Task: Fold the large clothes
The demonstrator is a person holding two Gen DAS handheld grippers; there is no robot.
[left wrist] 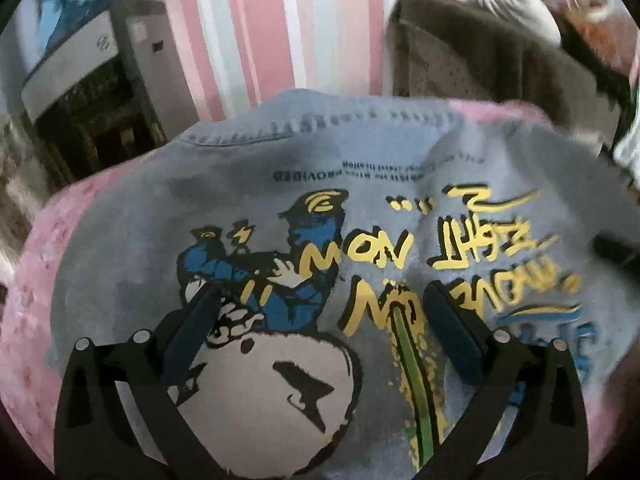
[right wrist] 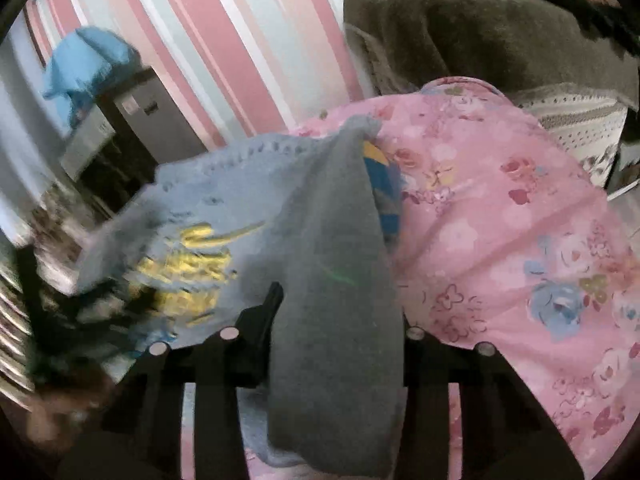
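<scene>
While right hand-held gripper (right wrist: 336,320) pinches the shirt (left wrist: 160,208) edge, left hand-held gripper (left wrist: 320,308) gapes empty.

You see a matt grey cloth shirt (left wrist: 160,216) with a smooth print, lying on the pink floral sheet (right wrist: 500,220), soft cotton.

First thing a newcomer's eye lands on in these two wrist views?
The grey T-shirt with its loud yellow-and-blue graphic, spread on the pink floral sheet beneath the open left gripper. Next, the right gripper lifting a fold of that shirt. Behind, pink striped wallpaper.
</scene>
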